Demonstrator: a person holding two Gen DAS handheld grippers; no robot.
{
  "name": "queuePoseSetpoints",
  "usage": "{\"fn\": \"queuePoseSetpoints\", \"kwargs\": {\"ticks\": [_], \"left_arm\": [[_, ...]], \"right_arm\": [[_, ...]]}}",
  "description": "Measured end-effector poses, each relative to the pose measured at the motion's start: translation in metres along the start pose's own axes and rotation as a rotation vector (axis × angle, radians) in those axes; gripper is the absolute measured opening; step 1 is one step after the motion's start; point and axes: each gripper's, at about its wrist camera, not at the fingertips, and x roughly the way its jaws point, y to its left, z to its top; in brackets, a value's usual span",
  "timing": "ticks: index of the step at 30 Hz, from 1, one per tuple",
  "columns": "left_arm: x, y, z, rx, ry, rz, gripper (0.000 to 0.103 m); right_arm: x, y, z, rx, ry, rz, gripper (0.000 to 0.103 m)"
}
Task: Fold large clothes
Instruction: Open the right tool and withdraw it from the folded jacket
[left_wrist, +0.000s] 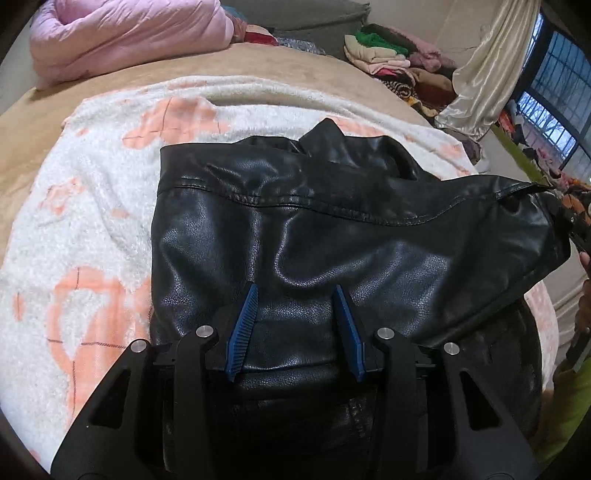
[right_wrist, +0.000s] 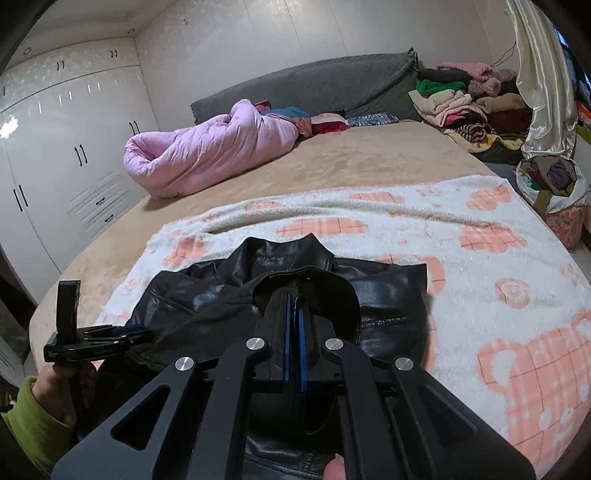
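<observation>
While my left tongs (left_wrist: 295, 291) stood apart over the black leather jacket (left_wrist: 332, 229), only the right-wrist view showed my right tongs (right_wrist: 294, 295) clamped on its cuff (right_wrist: 310, 286), beside the pink quilt (right_wrist: 207, 155).

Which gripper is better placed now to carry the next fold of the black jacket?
Right. The right gripper is shut on the black jacket edge, lifting it; the left gripper is open above the jacket, holding nothing.
</observation>
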Motion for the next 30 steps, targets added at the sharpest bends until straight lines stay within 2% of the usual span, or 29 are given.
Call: {"fn": "queuePoseSetpoints", "kwargs": {"ticks": [5,12,15,19,22,27,30], "left_arm": [[0.003,-0.001,-0.002,0.020,0.008,0.020,0.034],[0.006,-0.002,-0.002,0.025,0.012,0.035,0.034],[0.005,-0.001,-0.001,0.024,0.015,0.036,0.034],[0.005,-0.003,0.000,0.021,0.014,0.031,0.034],[0.005,-0.005,-0.001,0.029,0.013,0.042,0.034],[0.006,-0.008,-0.002,0.044,0.018,0.058,0.034],[0.007,-0.010,-0.002,0.054,0.023,0.066,0.034]], "right_arm": [[0.005,-0.005,-0.003,0.016,0.017,-0.002,0.004],[0.009,-0.010,-0.006,0.051,0.050,-0.032,0.015],[0.005,-0.017,-0.006,0.093,0.042,-0.052,0.023],[-0.004,-0.019,-0.002,0.126,0.005,-0.089,0.024],[0.000,-0.010,-0.004,0.114,0.013,-0.076,0.024],[0.029,0.025,-0.007,0.024,0.068,-0.094,0.024],[0.057,0.039,-0.006,0.014,0.135,-0.123,0.032]]}}
